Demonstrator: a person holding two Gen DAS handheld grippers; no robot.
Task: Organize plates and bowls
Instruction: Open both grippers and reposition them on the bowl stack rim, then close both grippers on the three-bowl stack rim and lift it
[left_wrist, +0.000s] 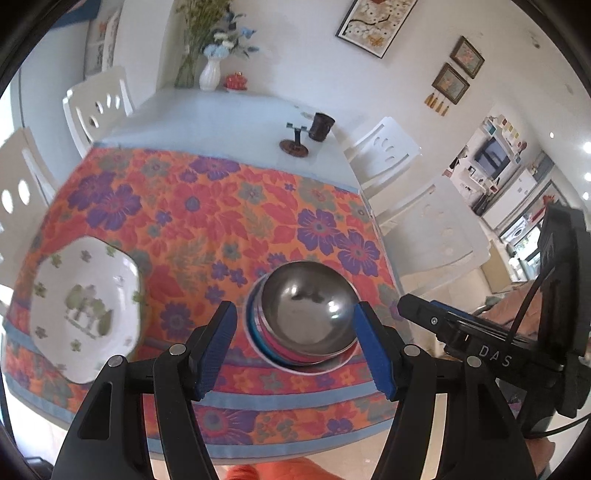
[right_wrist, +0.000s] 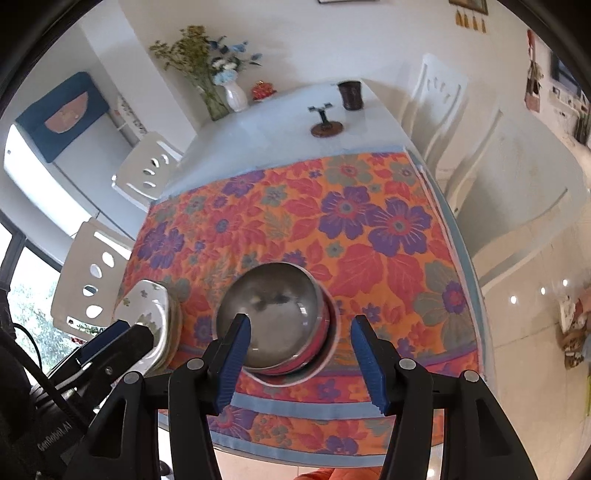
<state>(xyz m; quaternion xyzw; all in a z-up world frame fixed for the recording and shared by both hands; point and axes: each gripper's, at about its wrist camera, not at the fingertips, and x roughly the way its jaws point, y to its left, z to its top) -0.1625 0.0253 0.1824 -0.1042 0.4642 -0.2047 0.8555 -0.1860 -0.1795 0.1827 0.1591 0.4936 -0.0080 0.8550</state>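
A shiny steel bowl (left_wrist: 310, 310) tops a stack of pink and blue bowls (left_wrist: 266, 343) near the front edge of the flowered tablecloth; a white rim shows under the stack. My left gripper (left_wrist: 295, 308) is open, its blue pads (left_wrist: 218, 343) on either side of the stack without pressing it. My right gripper (right_wrist: 301, 321) is open too, its left finger over the steel bowl (right_wrist: 273, 317) and its right finger clear of it. A white octagonal plate (left_wrist: 85, 306) with a green tree print lies left of the stack. In the right wrist view the plates (right_wrist: 151, 314) show partly behind the left gripper (right_wrist: 125, 336).
The right gripper (left_wrist: 410, 308) reaches in just right of the stack. The far white table end holds a flower vase (left_wrist: 209, 75), a dark cup (left_wrist: 321, 125) and a small stand (left_wrist: 294, 144). White chairs (left_wrist: 98, 107) line both sides. The table's front edge (right_wrist: 314, 406) is close below the bowls.
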